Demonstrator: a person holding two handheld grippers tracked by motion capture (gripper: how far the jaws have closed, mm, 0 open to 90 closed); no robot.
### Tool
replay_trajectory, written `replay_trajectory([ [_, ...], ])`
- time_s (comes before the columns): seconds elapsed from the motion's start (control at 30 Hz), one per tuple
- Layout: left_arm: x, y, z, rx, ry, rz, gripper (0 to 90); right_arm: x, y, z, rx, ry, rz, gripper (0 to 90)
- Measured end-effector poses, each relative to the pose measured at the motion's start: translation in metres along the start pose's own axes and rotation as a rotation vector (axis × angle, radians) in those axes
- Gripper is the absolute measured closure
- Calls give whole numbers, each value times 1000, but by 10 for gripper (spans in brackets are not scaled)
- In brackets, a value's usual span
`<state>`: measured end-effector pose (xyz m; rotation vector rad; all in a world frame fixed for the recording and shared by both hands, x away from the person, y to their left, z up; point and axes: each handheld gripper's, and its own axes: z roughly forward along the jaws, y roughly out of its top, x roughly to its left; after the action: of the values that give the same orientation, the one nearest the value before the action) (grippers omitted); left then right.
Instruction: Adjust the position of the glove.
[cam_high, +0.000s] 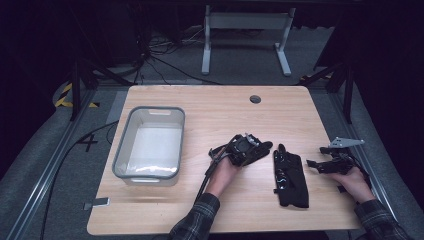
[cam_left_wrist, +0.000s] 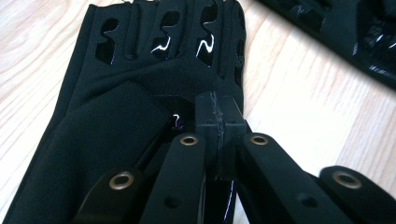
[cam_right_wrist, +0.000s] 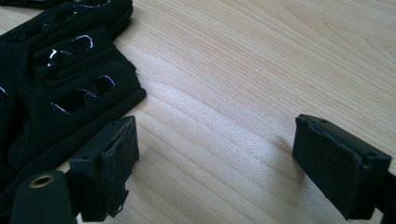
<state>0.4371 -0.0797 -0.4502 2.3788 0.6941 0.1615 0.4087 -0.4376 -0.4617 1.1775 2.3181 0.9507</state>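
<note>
black glove between both grippers

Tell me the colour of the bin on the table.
The bin is grey with a pale whitish inside; the high view shows it best.

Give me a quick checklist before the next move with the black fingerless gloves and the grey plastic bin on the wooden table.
1. Left gripper shut on a black fingerless glove: ok, jaws pinch its fabric.
2. Right gripper open: ok, jaws wide apart over bare wood.
3. Second black glove flat on the wooden table: ok.
4. Right gripper beside that glove, not touching: ok.
5. Grey plastic bin upright: ok.
6. Bin contents: cannot tell.
</note>
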Motion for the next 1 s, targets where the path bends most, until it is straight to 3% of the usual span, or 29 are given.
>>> replay_trajectory([
  [0.23,3,0,-13,-45,-8,-15,897,0,0,0,0,0,0,149],
  [0.33,8,0,-25,-66,24,-24,898,0,0,0,0,0,0,149],
  [0.63,46,-22,-52,-113,115,-137,898,0,0,0,0,0,0,149],
  [0.77,54,-28,-49,-81,143,-165,898,0,0,0,0,0,0,149],
  [0.97,54,-32,-33,-3,159,-139,898,0,0,0,0,0,0,149],
  [1.0,54,-33,-32,-8,159,-142,898,0,0,0,0,0,0,149],
])
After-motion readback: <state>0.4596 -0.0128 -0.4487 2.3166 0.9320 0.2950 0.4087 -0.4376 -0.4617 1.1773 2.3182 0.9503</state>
